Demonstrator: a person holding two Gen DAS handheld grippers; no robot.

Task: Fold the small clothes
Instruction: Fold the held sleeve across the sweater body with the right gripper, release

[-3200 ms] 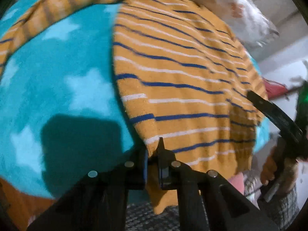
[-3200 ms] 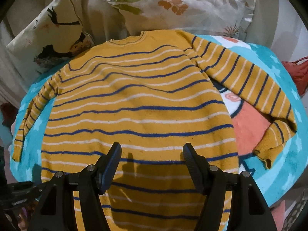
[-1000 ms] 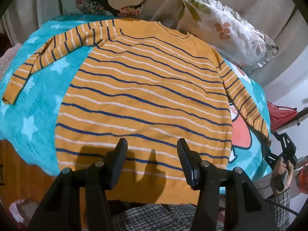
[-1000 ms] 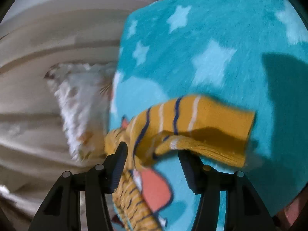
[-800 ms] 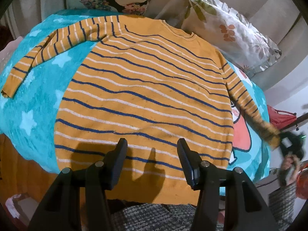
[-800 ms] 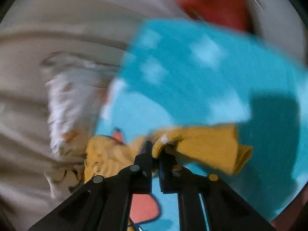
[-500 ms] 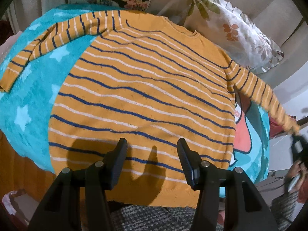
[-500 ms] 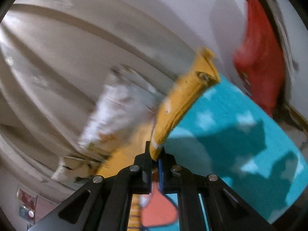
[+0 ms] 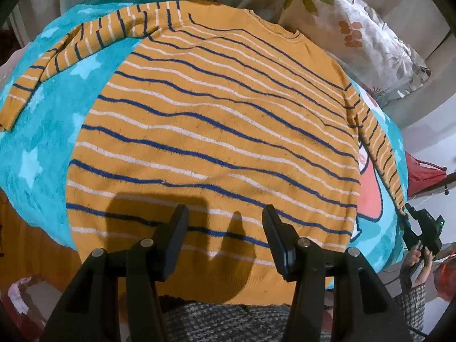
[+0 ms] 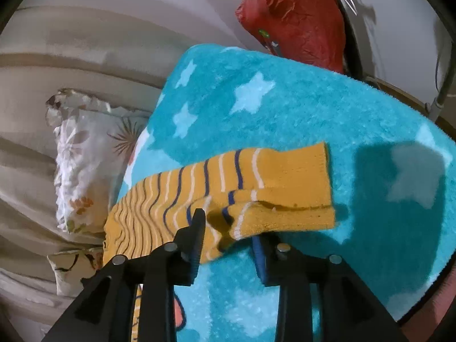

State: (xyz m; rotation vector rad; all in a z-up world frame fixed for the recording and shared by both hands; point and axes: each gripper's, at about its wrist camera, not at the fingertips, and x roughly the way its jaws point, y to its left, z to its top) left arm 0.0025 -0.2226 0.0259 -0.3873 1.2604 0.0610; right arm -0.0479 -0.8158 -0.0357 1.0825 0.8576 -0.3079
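Sweater spread flat across the blanket

The yellow knitted sweater with blue and white stripes (image 9: 216, 131) lies on the turquoise star-patterned blanket (image 9: 37, 142), the white leaf-print pillow (image 9: 356, 34) behind it, sleeves out left and right.

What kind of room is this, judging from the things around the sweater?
Probably a bedroom or a living room at home. The striped sweater lies on a fluffy turquoise blanket with stars, floral pillows lean behind it, and a red bag hangs nearby.

Both black plastic claws, left claw (image 9: 225, 222) and right claw (image 10: 228, 236), show silver screws, seemingly blue-edged pads
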